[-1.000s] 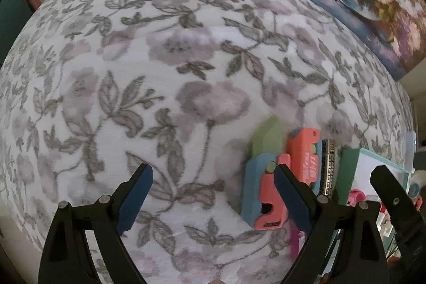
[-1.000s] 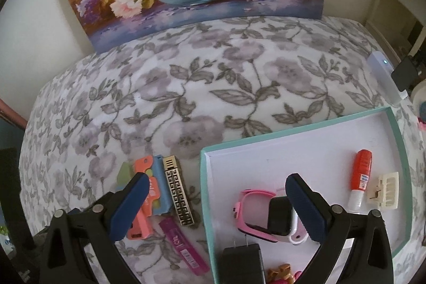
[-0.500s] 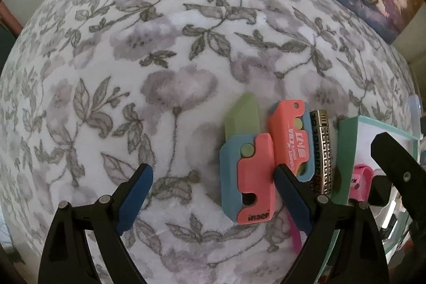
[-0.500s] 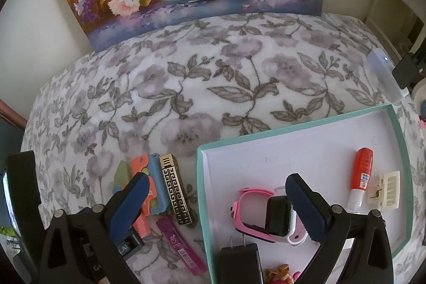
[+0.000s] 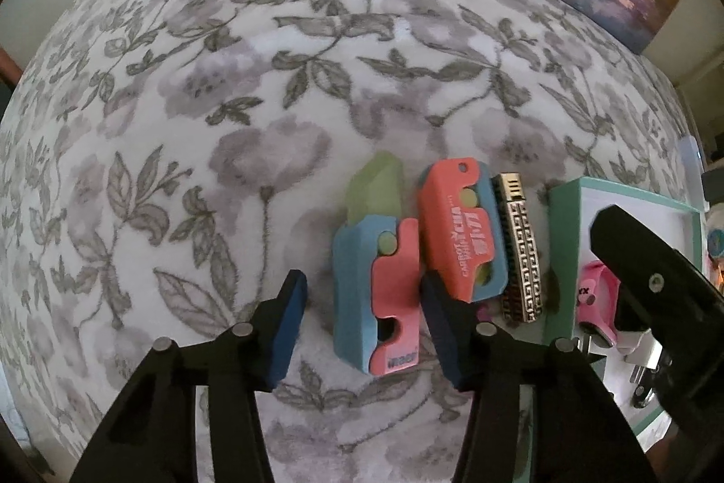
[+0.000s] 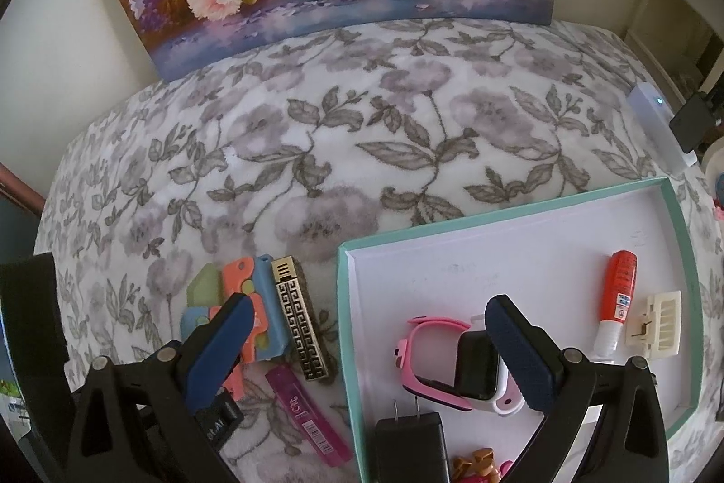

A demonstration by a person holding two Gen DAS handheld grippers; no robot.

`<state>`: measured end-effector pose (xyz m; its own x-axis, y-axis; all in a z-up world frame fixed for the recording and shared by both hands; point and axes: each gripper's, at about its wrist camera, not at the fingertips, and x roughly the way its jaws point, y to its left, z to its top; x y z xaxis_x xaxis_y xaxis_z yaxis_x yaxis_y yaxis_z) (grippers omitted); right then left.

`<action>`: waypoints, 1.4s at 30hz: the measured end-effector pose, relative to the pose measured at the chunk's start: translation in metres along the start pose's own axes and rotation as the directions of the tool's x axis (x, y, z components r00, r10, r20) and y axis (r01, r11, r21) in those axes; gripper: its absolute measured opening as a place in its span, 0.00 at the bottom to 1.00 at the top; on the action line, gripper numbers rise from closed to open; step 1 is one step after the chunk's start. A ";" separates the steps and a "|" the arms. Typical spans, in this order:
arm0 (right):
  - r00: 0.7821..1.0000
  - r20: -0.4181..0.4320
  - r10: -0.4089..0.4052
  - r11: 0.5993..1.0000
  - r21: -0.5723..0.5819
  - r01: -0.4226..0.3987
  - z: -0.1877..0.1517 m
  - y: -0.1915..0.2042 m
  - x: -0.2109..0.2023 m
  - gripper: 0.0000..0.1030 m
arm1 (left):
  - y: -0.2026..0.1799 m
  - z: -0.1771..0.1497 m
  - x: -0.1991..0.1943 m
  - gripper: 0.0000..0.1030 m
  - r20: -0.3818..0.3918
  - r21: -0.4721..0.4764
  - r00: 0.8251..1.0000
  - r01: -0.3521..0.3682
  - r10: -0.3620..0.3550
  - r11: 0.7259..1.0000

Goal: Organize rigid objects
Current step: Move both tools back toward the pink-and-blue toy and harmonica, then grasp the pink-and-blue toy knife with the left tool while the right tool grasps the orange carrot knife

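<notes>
**Folding toy knife lined up for the left grasp**

Folding toy knife (image 5: 378, 293), blue and coral with a pale green blade, lies on the floral bedspread (image 5: 226, 98), just beside a second knife of the same colours (image 5: 457, 229) and a gold-patterned harmonica (image 5: 520, 252); all three sit just left of the teal-rimmed tray (image 6: 511, 213). Left hand-held gripper (image 5: 362, 315) points steeply down at the first knife; its jaws have just been closing, and the knife's lower half now sits between them, but a gap shows on the left side, so the pads (image 5: 287, 329) do not yet press it. Right hand-held gripper (image 6: 375, 351) hangs open over the tray's near edge, gripping nothing; a pink watch (image 6: 452, 361), a black plug (image 6: 409, 442), an orange glue stick (image 6: 617, 297) and a cream clip (image 6: 656, 322) already lie in the tray.

The step in hand appears to be picking up the first knife; the next move likely calls for finishing the squeeze across its flat sides without nudging its neighbour, which touches the right finger's side, then lifting and carrying it to the tray.

Writing: "inaer" or similar on the knife's coral end; white lettering on the second knife, too blurred to read; a magenta lead case (image 6: 307, 415) with a barcode.
</notes>
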<state>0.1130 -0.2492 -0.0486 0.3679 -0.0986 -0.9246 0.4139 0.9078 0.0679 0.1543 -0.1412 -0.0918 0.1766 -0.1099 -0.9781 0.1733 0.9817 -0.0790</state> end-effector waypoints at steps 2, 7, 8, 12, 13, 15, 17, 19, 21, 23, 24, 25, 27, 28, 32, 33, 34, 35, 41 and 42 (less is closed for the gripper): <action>1.000 -0.001 0.001 1.000 -0.003 -0.001 0.000 0.001 0.000 1.00 | 0.005 0.000 -0.001 0.51 0.004 -0.021 1.000 0.000 0.000 1.000; 1.000 0.001 0.010 1.000 -0.022 -0.010 -0.001 0.005 0.000 1.00 | 0.017 0.003 -0.006 0.42 0.029 -0.080 1.000 -0.002 0.005 0.997; 1.000 0.004 0.013 1.000 -0.025 -0.013 -0.001 0.006 0.000 1.00 | 0.019 0.003 -0.007 0.42 0.032 -0.090 0.999 -0.013 0.015 0.996; 0.999 0.015 0.028 0.999 -0.038 -0.028 -0.002 0.011 -0.002 1.00 | 0.027 0.004 -0.006 0.42 0.032 -0.120 0.999 0.009 -0.005 0.993; 0.999 0.016 0.027 0.999 -0.043 -0.027 -0.002 0.013 -0.003 1.00 | 0.028 0.005 -0.005 0.42 0.033 -0.126 0.999 0.011 -0.007 0.992; 1.000 0.015 0.027 0.998 -0.052 -0.026 -0.003 0.015 -0.003 1.00 | 0.031 0.005 -0.005 0.42 0.035 -0.132 0.999 0.007 -0.002 0.991; 1.000 0.014 0.025 0.998 -0.058 -0.024 -0.003 0.017 -0.003 1.00 | 0.034 0.004 -0.005 0.42 0.037 -0.140 0.999 -0.008 0.013 0.990; 0.999 0.017 0.031 0.998 -0.062 -0.030 -0.003 0.018 -0.003 1.00 | 0.038 0.004 -0.005 0.43 0.036 -0.151 0.999 -0.018 0.024 0.988; 0.999 0.024 0.040 0.997 -0.070 -0.039 -0.003 0.020 -0.005 1.00 | 0.048 0.004 -0.006 0.44 0.034 -0.167 0.999 -0.018 0.024 0.986; 0.998 0.035 0.060 0.995 -0.087 -0.057 -0.004 0.024 -0.007 1.00 | 0.055 0.003 -0.006 0.44 0.034 -0.183 0.999 -0.008 0.015 0.983; 0.997 0.038 0.074 0.993 -0.098 -0.070 -0.004 0.027 -0.008 1.00 | 0.068 -0.002 -0.012 0.44 0.035 -0.187 0.999 -0.009 0.016 0.982; 0.994 0.041 0.097 0.990 -0.109 -0.092 -0.005 0.030 -0.008 0.99 | 0.070 -0.002 -0.013 0.44 0.036 -0.191 0.999 -0.012 0.019 0.982; 0.990 0.037 0.136 0.984 -0.122 -0.131 -0.006 0.035 -0.007 0.93 | 0.077 -0.002 -0.013 0.44 0.034 -0.205 0.999 -0.012 0.020 0.979; 0.988 0.032 0.154 0.981 -0.128 -0.149 -0.007 0.037 -0.006 0.91 | 0.081 -0.004 -0.013 0.45 0.034 -0.210 0.999 -0.011 0.018 0.978; 0.981 0.016 0.192 0.971 -0.148 -0.187 -0.010 0.045 0.001 0.74 | 0.101 -0.002 -0.013 0.48 0.031 -0.234 0.999 -0.016 0.024 0.972; 0.978 0.015 0.207 0.968 -0.151 -0.203 -0.011 0.047 0.003 0.70 | 0.108 -0.006 -0.016 0.48 0.031 -0.237 0.999 -0.016 0.024 0.971; 0.976 0.014 0.217 0.965 -0.152 -0.213 -0.012 0.048 0.003 0.68 | 0.111 -0.007 -0.018 0.49 0.030 -0.243 0.999 -0.015 0.023 0.970; 0.973 0.012 0.231 0.961 -0.156 -0.227 -0.013 0.050 0.005 0.64 | 0.116 -0.008 -0.018 0.49 0.028 -0.250 0.999 -0.010 0.018 0.968; 0.970 -0.018 0.244 0.951 -0.191 -0.243 -0.018 0.063 0.016 0.54 | 0.133 -0.012 -0.021 0.57 0.020 -0.264 1.000 -0.009 0.015 0.964; 0.970 -0.026 0.243 0.950 -0.194 -0.243 -0.019 0.065 0.019 0.52 | 0.138 -0.013 -0.020 0.58 0.019 -0.265 1.000 -0.008 0.014 0.964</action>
<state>0.1308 -0.1846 -0.0687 0.4356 0.1352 -0.8899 0.1424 0.9659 0.2164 0.1624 -0.0019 -0.0855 0.1976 -0.0993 -0.9752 -0.0915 0.9886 -0.1192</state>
